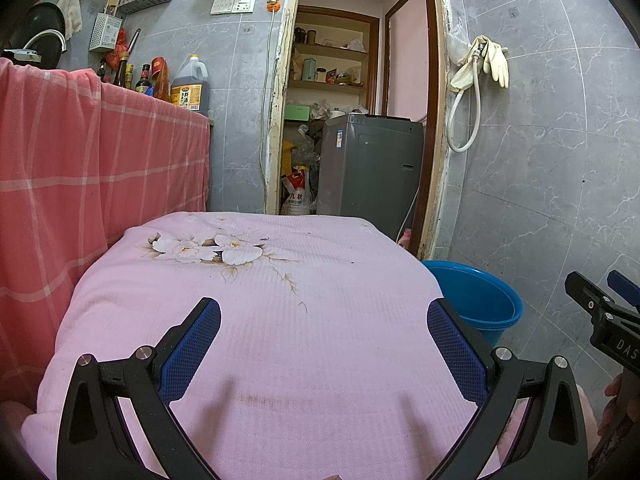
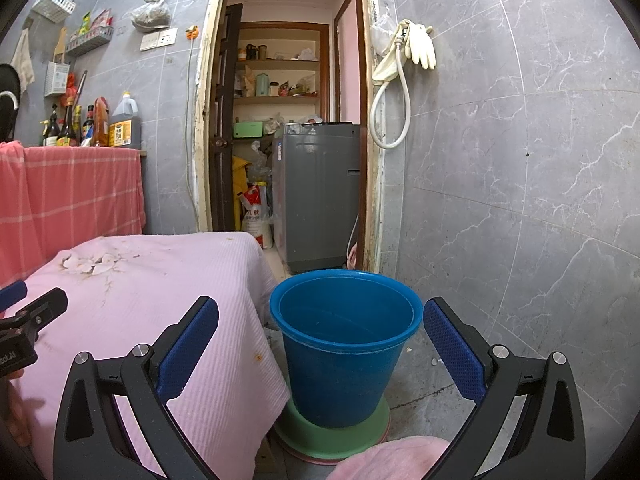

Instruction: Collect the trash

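My left gripper (image 1: 323,324) hangs open over a table under a pink flowered cloth (image 1: 256,320), nothing between its blue pads. Only tiny crumbs and stains show on the cloth. To the table's right a blue bucket (image 1: 478,300) stands on the floor. My right gripper (image 2: 321,322) is open too, pointed at that blue bucket (image 2: 346,344), which sits on a green lid or stool (image 2: 332,438) and looks empty from here. The left gripper's tip (image 2: 32,316) shows at the left edge of the right wrist view; the right gripper's tip (image 1: 600,312) shows at the right edge of the left wrist view.
A counter draped in red checked cloth (image 1: 80,168) with bottles (image 1: 188,88) stands left of the table. Behind, a doorway opens onto a grey washing machine (image 1: 370,164) and shelves. Grey tiled wall (image 2: 520,160) on the right carries a hose and rubber gloves (image 2: 416,46).
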